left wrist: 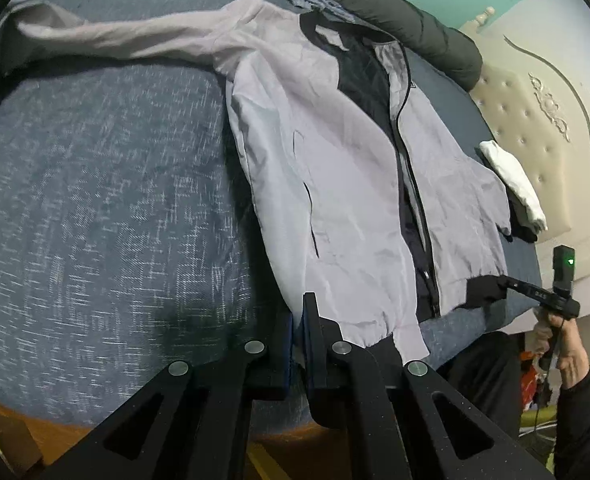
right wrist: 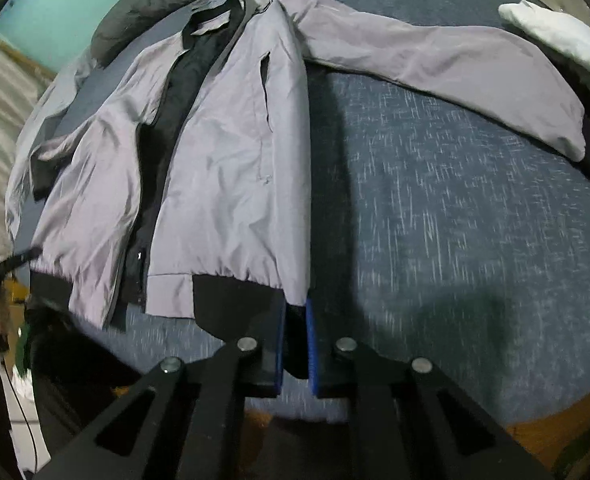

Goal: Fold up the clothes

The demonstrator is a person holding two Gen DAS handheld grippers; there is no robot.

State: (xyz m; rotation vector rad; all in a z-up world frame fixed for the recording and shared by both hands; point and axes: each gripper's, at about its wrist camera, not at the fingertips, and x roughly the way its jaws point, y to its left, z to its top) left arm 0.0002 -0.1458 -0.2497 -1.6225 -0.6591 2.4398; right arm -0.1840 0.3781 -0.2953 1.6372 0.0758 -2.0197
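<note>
Left wrist view: bed [left wrist: 95,184] with a blue-grey flecked cover, the landmark for all that follows. Spread across its middle lies a pale grey zip jacket [left wrist: 335,160] with black lining, front up and unzipped, one sleeve stretched sideways over the cover. Behind the jacket, along the far edge of the bed, lies a dark padded coat [left wrist: 395,16]; a folded white cloth [left wrist: 511,184] rests near the cream tufted headboard [left wrist: 535,112]. At the near edge of the bed, the left gripper [left wrist: 298,320] is pressed together, pinching one bottom hem corner of the jacket. The right gripper [left wrist: 499,286], held by a hand [left wrist: 567,352], pinches the black hem band at the opposite bottom corner.

Right wrist view: right gripper [right wrist: 295,320] with blue pads nearly together, the jacket's [right wrist: 223,152] dark hem band between them.
</note>
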